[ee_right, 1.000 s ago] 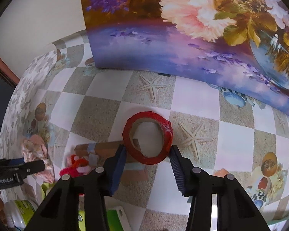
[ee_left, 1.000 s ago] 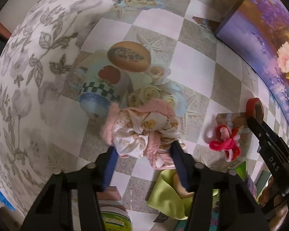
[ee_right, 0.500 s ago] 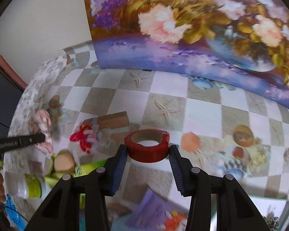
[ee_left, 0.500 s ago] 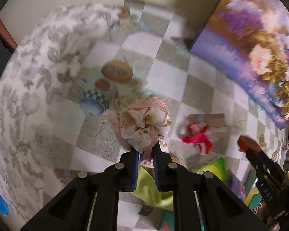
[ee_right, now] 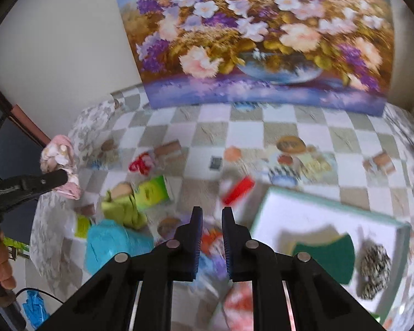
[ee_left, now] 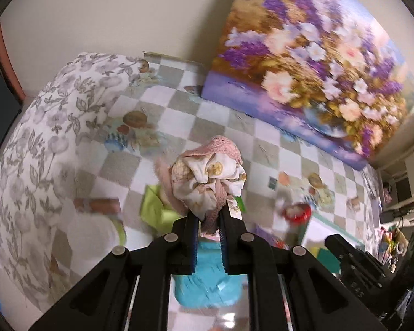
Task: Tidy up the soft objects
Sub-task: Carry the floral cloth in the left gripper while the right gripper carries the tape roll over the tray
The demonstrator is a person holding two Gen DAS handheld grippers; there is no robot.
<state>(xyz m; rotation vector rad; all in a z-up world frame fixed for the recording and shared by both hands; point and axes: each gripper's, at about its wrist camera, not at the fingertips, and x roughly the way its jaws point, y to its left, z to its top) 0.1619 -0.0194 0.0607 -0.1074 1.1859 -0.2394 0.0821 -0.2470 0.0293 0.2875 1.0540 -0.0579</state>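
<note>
Pink cloth bundle [ee_left: 209, 176] pinched in left gripper [ee_left: 209, 220] (steeply downward), above table [ee_left: 179, 115]

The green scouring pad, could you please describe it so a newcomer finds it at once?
Start at the white tray with a mint-green rim on the checked tablecloth. Inside lies the flat dark green scouring pad, beside a speckled black-and-white bundle; it alone is plain and flat.

Bundled pink fleece and cream printed cloth scrunchie [ee_left: 209, 173]: fuzzy, matt. Checkered tablecloth [ee_right: 243, 127]: smooth, slight sheen. Black plastic left gripper [ee_left: 209, 220]: matt, blue ribbed pads. Flower painting canvas [ee_right: 262, 35]: matt. Green scouring sponge [ee_right: 328, 256]: coarse.
</note>
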